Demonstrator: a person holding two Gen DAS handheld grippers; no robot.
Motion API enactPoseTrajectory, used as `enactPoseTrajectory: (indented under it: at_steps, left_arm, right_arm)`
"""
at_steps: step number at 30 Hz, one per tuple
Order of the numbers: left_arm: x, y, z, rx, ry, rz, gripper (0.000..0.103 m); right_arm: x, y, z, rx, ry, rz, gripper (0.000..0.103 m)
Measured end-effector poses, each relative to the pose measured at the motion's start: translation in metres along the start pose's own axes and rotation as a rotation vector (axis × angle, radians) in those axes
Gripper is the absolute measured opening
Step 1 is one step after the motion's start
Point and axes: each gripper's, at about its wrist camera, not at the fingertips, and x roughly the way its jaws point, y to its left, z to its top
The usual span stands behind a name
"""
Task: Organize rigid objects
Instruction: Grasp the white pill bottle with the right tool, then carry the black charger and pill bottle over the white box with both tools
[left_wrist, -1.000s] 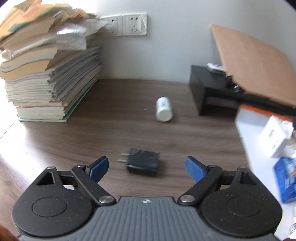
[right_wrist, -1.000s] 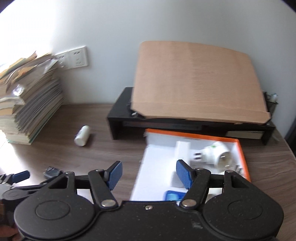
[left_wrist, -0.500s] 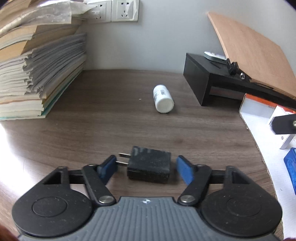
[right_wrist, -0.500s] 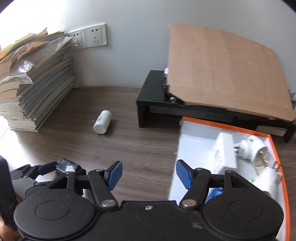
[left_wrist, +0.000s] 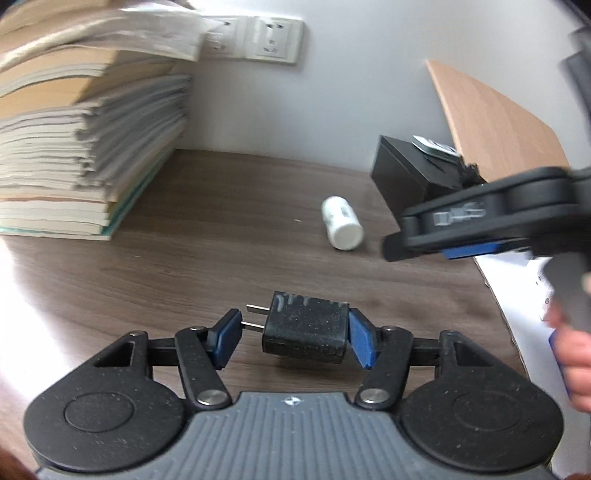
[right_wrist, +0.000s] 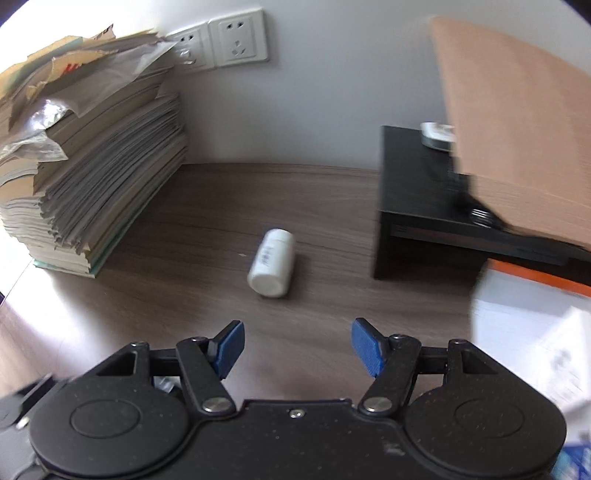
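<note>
Now the left tongs (left_wrist: 295, 339) have closed in on the black charger plug (left_wrist: 306, 332): a second ago they stood wide with the plug lying ahead of them, and here the right blue pad presses its flat end while the left pad meets the tips of the two prongs, so the plug sits pinched lengthwise between them. Whether it has left the counter (left_wrist: 229, 229) cannot be told, though its far edge looks slightly raised. Holding by the prongs is a thin purchase, and I judge the plug could pivot or slip if lifted fast. The right tongs (right_wrist: 297, 347) have swung away from the orange-edged box (right_wrist: 535, 280) and now face the white bottle (right_wrist: 271, 263), which lies on its side on the counter between the stack of papers (right_wrist: 92, 177) and the black stand (right_wrist: 424, 206); they are spread wide and carry nothing. That suggests the bottle is the next piece to gather, with the box the likely home for both.
</note>
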Motion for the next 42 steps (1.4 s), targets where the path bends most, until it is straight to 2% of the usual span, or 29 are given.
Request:
enactPoseTrajectory:
  at_steps: [3,7,11,12,13,15,19,26,42]
  left_arm:
    - [-0.010,0.011,0.003,-0.026,-0.003,0.024,0.062]
    - [-0.021,0.025,0.005,-0.051,-0.006,0.064,0.062]
    - [-0.026,0.039,0.006,-0.080,-0.003,0.098,0.062]
    - [-0.027,0.041,0.007,-0.086,-0.004,0.105,0.062]
    - [-0.028,0.044,0.008,-0.093,-0.006,0.109,0.062]
    - [-0.030,0.047,0.011,-0.097,-0.009,0.118,0.062]
    - [-0.031,0.052,0.016,-0.109,-0.012,0.122,0.062]
    - [-0.033,0.049,0.026,-0.117,-0.010,0.106,0.062]
    - [-0.056,0.015,0.026,-0.049,0.006,0.021,0.062]
  right_arm:
    - [0.026,0.012,0.014,-0.004,0.006,0.013,0.078]
    - [0.063,0.025,0.028,-0.015,0.027,-0.026,0.077]
    - [0.090,0.031,0.035,-0.029,0.036,-0.064,0.066]
    - [0.092,0.031,0.036,-0.033,0.031,-0.066,0.060]
    - [0.093,0.032,0.038,-0.036,0.029,-0.066,0.043]
    - [0.091,0.035,0.039,-0.038,0.035,-0.086,0.040]
    - [0.073,0.037,0.031,-0.051,0.028,-0.090,0.040]
    - [0.011,0.041,0.002,-0.061,0.000,-0.069,0.040]
    - [-0.103,0.029,-0.057,0.071,-0.063,-0.134,0.040]
